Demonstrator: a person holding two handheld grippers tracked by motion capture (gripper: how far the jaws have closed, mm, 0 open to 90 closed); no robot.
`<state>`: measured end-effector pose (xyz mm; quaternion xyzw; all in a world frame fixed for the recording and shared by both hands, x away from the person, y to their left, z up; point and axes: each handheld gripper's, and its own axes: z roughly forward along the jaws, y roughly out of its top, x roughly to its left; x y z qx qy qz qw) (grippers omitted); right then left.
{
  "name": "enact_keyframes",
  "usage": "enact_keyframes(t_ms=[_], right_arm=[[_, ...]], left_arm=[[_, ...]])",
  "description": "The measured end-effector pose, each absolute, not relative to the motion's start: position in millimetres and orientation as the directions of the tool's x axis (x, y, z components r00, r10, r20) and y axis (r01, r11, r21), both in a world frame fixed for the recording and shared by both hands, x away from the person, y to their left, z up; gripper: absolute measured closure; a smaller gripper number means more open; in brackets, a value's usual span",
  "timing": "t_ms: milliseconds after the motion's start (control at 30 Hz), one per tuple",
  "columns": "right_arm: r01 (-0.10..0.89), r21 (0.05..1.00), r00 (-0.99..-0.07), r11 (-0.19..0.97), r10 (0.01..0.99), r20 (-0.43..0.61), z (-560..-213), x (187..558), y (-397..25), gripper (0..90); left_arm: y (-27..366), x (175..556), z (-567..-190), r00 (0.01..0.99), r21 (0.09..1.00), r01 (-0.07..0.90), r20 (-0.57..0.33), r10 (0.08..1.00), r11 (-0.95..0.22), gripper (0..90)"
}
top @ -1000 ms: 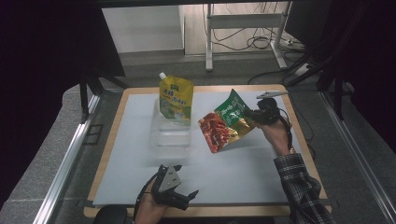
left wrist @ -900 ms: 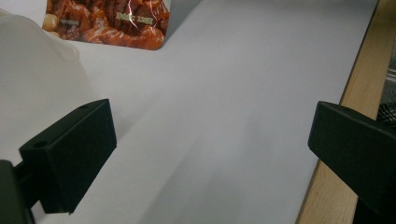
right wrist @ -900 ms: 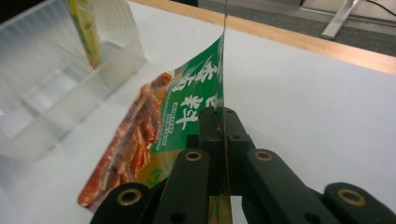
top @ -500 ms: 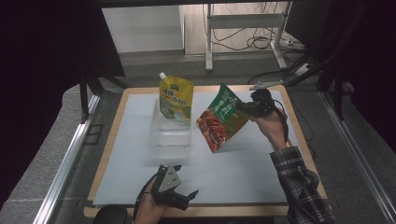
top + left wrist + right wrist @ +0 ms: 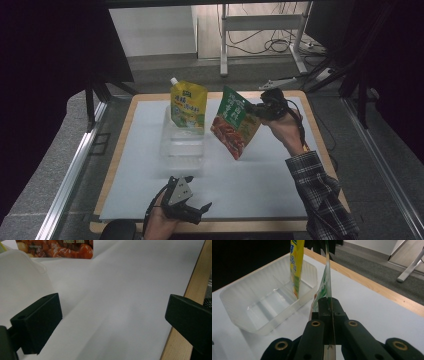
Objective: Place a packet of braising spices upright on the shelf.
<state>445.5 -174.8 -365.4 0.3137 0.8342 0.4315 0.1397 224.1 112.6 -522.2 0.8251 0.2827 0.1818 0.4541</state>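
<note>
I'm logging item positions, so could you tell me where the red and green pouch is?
In the high view, the red and green pouch hangs above the table, clamped in the right gripper, just right of the clear tray.

One camera looks down from high up over the whole table (image 5: pixel 150 165). The other two sit low behind their own jaws, very close; past both jaws you see the clear tray (image 5: pixel 244 300).

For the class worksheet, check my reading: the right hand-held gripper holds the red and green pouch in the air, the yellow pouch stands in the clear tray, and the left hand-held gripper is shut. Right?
One slip: the left hand-held gripper is open, its jaws wide apart over the white mat, as the left gripper view shows. The right hand-held gripper does hold the red and green pouch aloft, and the yellow pouch stands in the clear tray.
</note>
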Motion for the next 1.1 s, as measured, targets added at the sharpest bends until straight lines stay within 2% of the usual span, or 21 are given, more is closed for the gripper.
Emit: enact_keyframes(t_ms=[467, 1100], right_arm=[[0.36, 0.807, -0.771, 0.468, 0.636, -0.025, -347, 440, -171, 89.3], [0.322, 0.825, -0.817, 0.464, 0.576, -0.005, -328, 433, -164, 89.3]], left_arm=[[115, 224, -521, 0.765, 0.861, 0.304, 0.034, 0.643, -0.407, 0.3], [114, 224, -521, 0.767, 0.859, 0.304, 0.035, 0.641, -0.412, 0.4]])
